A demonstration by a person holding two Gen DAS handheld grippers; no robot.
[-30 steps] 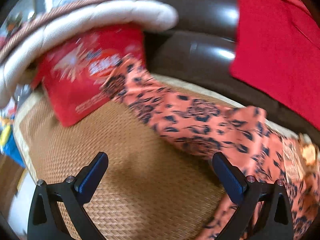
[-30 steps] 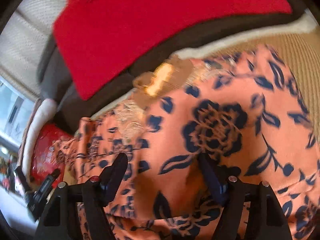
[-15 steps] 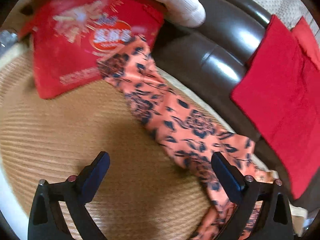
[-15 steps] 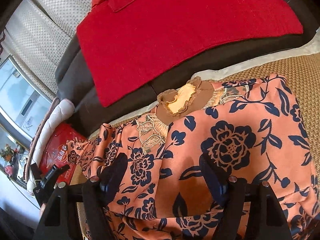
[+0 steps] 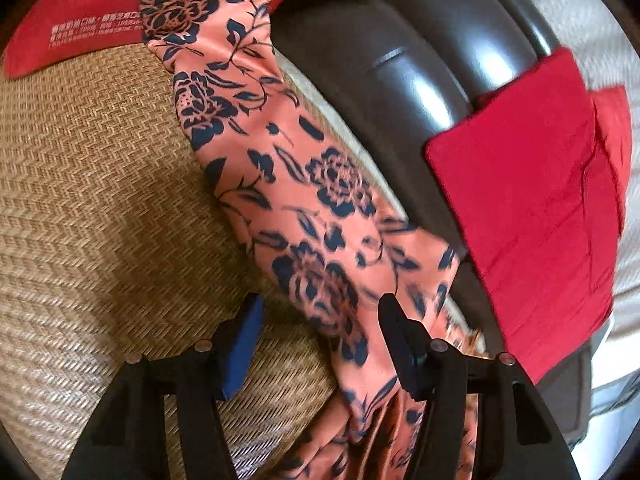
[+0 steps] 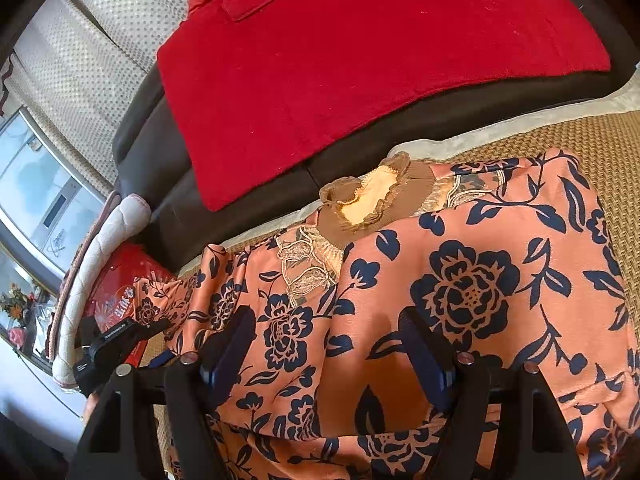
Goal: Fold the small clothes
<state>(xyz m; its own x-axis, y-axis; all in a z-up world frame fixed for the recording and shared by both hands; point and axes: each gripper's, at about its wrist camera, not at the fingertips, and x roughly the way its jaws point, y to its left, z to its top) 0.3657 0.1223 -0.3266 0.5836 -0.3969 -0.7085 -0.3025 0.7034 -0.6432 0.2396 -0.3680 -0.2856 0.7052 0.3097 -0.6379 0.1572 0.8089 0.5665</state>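
An orange top with dark blue flowers [image 6: 472, 280] and a brown lace collar [image 6: 372, 200] lies on a woven straw mat [image 5: 100, 200]. Its long sleeve [image 5: 280, 168] stretches away to the left, up to a red bag. My left gripper [image 5: 320, 340] is open, its fingers standing either side of the sleeve near the shoulder, low over it. It also shows in the right wrist view [image 6: 116, 344]. My right gripper [image 6: 328, 348] is open just above the body of the top, holding nothing.
A dark brown sofa back [image 5: 400, 80] runs behind the mat. Red cloth [image 6: 360, 60] hangs over it. A red printed bag [image 5: 80, 20] and a white padded cushion [image 6: 92, 264] lie at the sleeve's far end. A window is at the left [image 6: 36, 184].
My left gripper moved right along the sleeve toward the shoulder and its fingers came closer together around it. My right gripper drew back a little from the top.
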